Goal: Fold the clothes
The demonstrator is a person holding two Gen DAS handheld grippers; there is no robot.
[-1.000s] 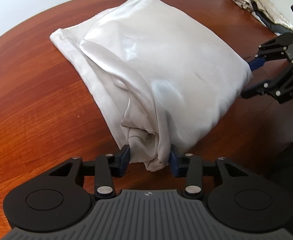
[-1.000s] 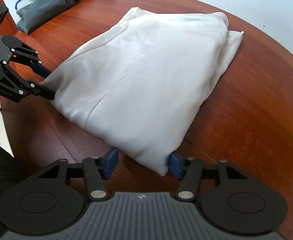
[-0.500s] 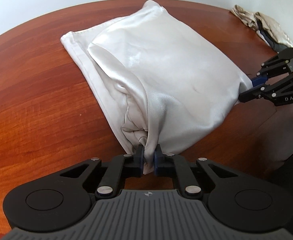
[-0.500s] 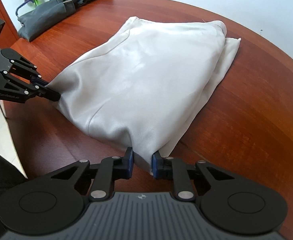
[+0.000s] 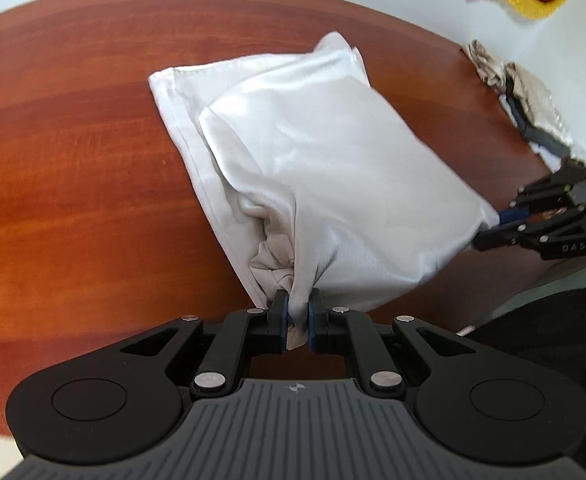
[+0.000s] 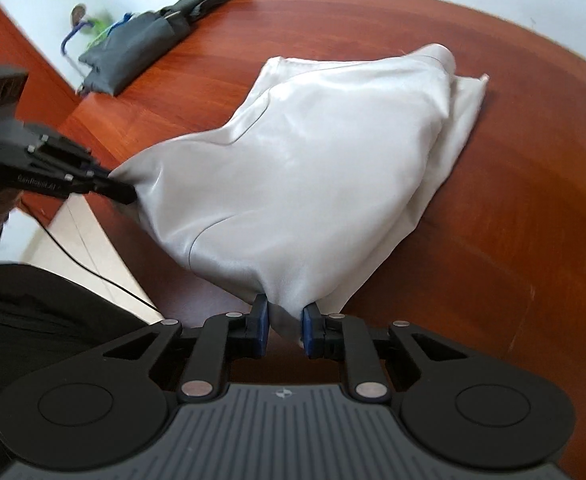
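Garment's [image 5: 333,168] near edge, lifted, between jaws

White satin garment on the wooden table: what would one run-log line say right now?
left gripper: shut on white satin garment | right gripper: shut on it | near edge lifted | far edge on round wooden table

One white garment [image 5: 333,168] on one wooden table [image 5: 73,160], two grippers (left [image 5: 297,316], right [image 6: 284,322]), two other clothing piles [image 5: 525,96] [image 6: 141,48].
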